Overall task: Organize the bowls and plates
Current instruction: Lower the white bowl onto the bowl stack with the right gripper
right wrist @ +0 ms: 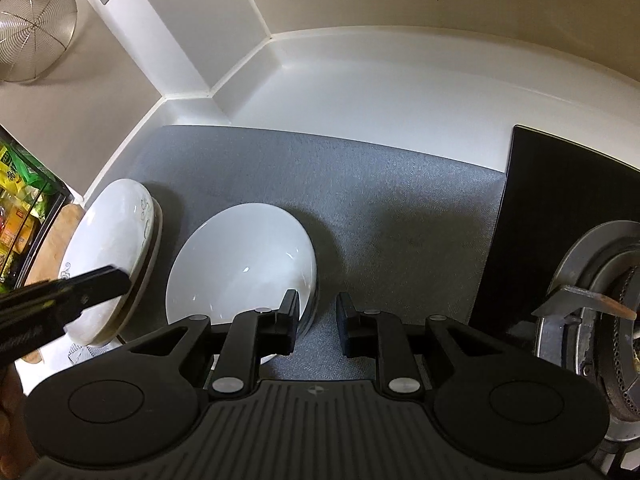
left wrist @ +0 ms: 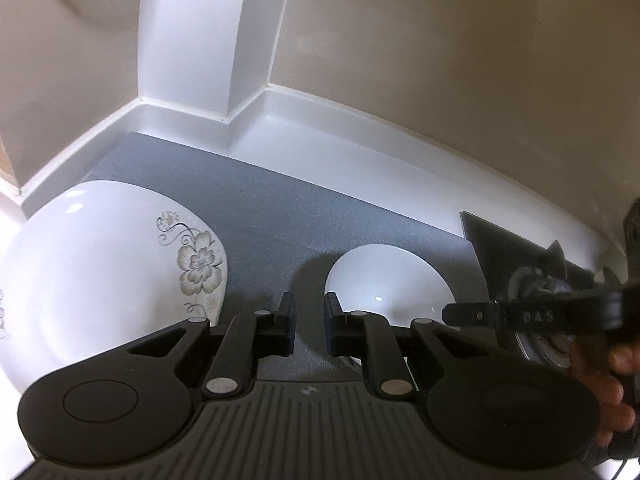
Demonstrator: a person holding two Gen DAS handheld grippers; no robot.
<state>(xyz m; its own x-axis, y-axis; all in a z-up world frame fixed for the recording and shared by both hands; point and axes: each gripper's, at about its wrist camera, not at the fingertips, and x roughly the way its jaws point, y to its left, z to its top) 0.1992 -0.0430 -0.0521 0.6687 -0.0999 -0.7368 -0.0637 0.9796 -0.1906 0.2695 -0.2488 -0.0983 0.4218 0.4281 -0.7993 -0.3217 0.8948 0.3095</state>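
A large white plate with a grey flower print (left wrist: 92,272) lies at the left end of the grey mat (left wrist: 260,208), seemingly on top of another dish. My left gripper (left wrist: 310,322) hovers just right of the plate, jaws nearly together with only mat showing between them. A plain white bowl (right wrist: 240,264) stands on the mat (right wrist: 380,200) beside the flowered plate (right wrist: 112,240). My right gripper (right wrist: 318,322) sits at the bowl's right rim. The rim lies just inside the left pad, and the other pad stands clear of it. The bowl (left wrist: 388,276) also shows right of the left gripper.
A gas burner (right wrist: 600,300) on a black glass hob (right wrist: 560,184) borders the mat on the right. White counter and a wall corner lie behind. A wire strainer (right wrist: 32,28) hangs at upper left, above a rack of packets (right wrist: 20,200). A hand (left wrist: 608,380) shows at right.
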